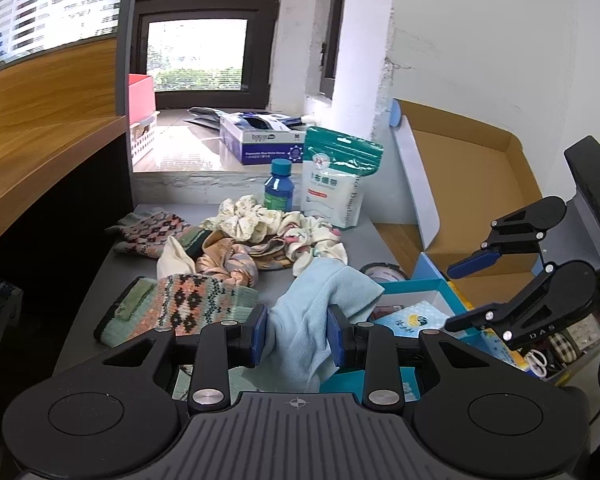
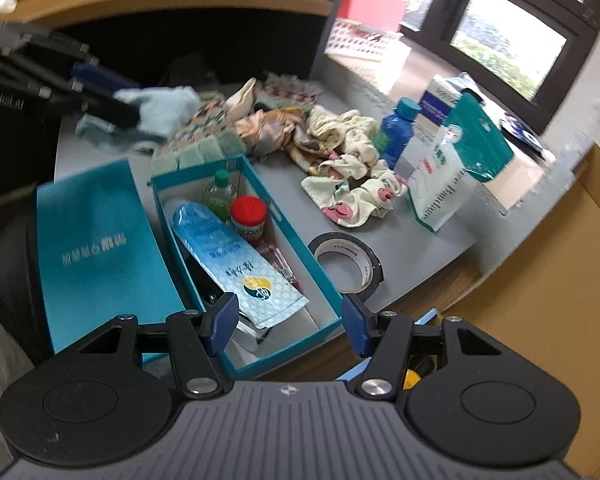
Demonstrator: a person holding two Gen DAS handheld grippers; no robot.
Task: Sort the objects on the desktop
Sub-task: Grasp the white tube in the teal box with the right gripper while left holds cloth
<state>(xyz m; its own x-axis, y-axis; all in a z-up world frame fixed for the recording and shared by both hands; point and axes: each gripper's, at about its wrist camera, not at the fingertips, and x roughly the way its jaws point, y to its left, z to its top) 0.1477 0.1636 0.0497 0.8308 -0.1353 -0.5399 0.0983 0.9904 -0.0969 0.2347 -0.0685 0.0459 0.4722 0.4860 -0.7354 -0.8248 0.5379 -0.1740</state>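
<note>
Your left claw (image 1: 297,336) pinched the soft, limp pale-blue sock (image 1: 320,312) at lower centre of the frame, lifted over the grey desk (image 1: 84,304). Your right claw (image 2: 290,320) hung spread above the rigid teal box (image 2: 300,248). Next, probably, you needed a spot for fabrics.
</note>
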